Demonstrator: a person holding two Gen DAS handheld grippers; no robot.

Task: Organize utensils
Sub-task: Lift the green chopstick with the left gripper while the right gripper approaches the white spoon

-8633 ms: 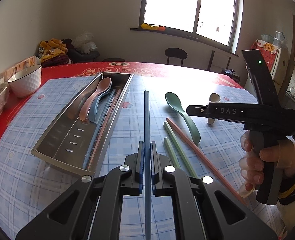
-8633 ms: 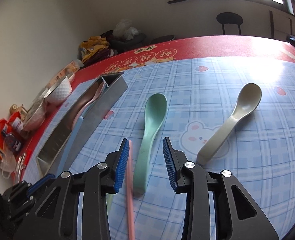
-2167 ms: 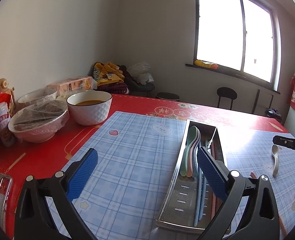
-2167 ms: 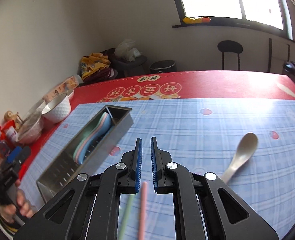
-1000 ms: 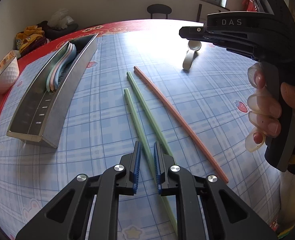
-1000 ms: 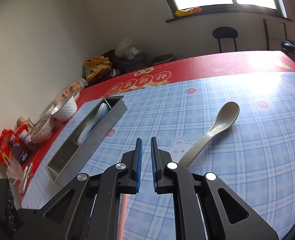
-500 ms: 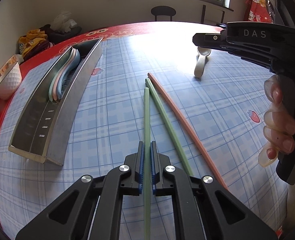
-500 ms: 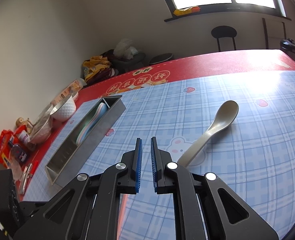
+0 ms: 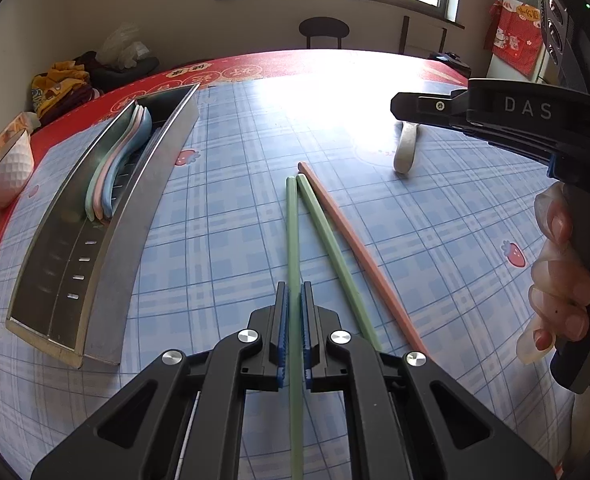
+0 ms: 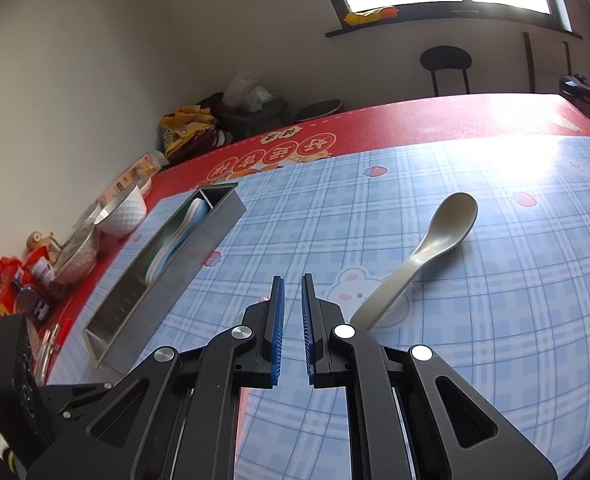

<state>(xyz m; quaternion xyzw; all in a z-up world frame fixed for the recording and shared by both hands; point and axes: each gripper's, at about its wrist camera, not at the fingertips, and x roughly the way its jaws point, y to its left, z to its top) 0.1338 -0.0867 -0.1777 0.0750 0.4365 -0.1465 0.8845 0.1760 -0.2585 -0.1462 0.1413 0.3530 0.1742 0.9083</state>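
My left gripper [image 9: 293,300] is shut on a green chopstick [image 9: 292,232], which runs straight ahead from between its blue pads. Just to its right on the cloth lie a second green chopstick [image 9: 331,248] and a pink chopstick [image 9: 355,248]. The steel utensil tray [image 9: 107,256] stands at the left with several pastel spoons [image 9: 113,172] in it. My right gripper [image 10: 291,292] is shut with nothing between its pads, hovering over the cloth. A beige spoon [image 10: 427,252] lies to its right. The same tray [image 10: 199,256] shows at its left.
White bowls [image 10: 125,208] and snack packets [image 10: 11,288] crowd the table's left edge on the red cloth. A hand on the right gripper's handle [image 9: 563,280] fills the right side of the left wrist view. A black stool [image 9: 323,30] stands beyond the table.
My left gripper has closed on the green chopstick and turned it to point straight ahead, shifting a little across the table. The right gripper has kept still.
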